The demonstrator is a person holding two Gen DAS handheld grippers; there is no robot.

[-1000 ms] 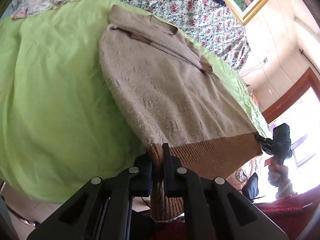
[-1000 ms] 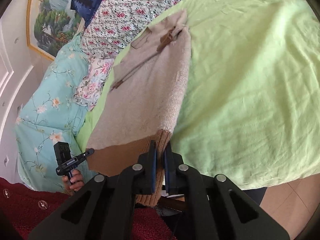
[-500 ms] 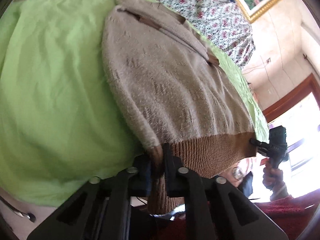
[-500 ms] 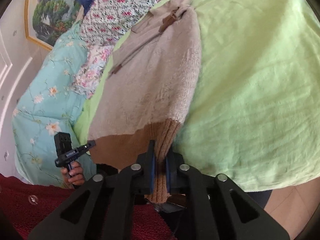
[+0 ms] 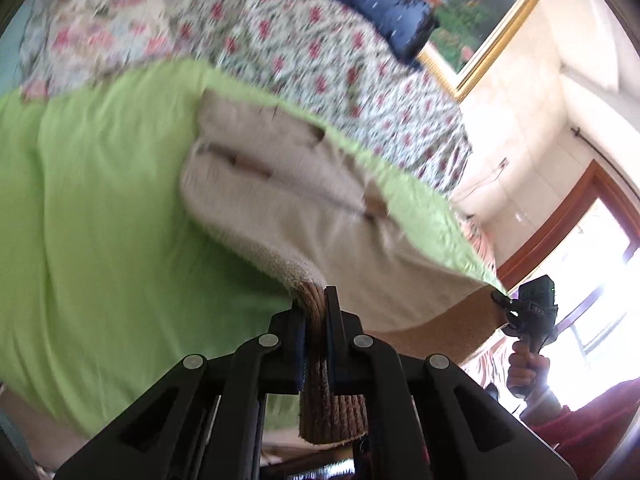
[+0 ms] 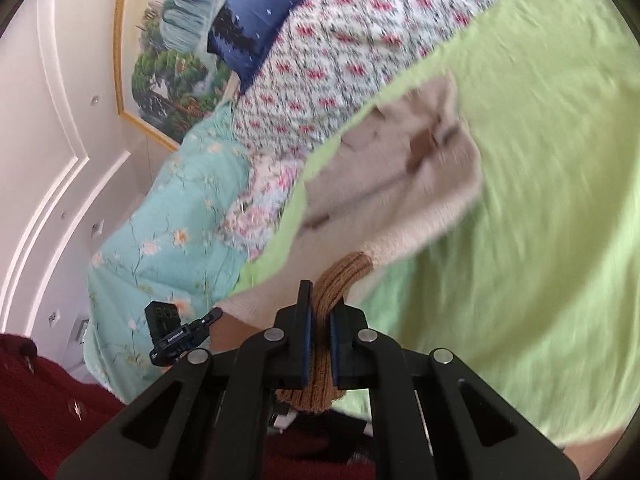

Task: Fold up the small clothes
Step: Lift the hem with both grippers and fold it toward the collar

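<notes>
Two handheld grippers clamp one beige sweater [image 5: 320, 208] by its brown ribbed hem [image 5: 436, 332] above a bed. The left gripper [image 5: 316, 320] has its two fingers pressed narrow on one corner of the hem, a bunch of ribbing hanging down between them; the right gripper [image 6: 320, 320] pinches the opposite corner the same way, brown knit squeezed between its blue-edged pads. Each camera also catches the other gripper out at the far end of the hem, gripped by a bare hand [image 5: 524, 372]. The hem is lifted between the two grippers, while the sweater's upper part, with its collar and brown trim, lies on one lime-green bedsheet [image 5: 100, 220]. Beyond the sheet lie one rose-print quilt [image 5: 288, 44], one pale turquoise floral cover [image 6: 168, 236] and one dark blue pillow [image 6: 256, 36]. A single gold-framed landscape painting [image 6: 160, 48] hangs on the white wall. Both views are motion-blurred.
</notes>
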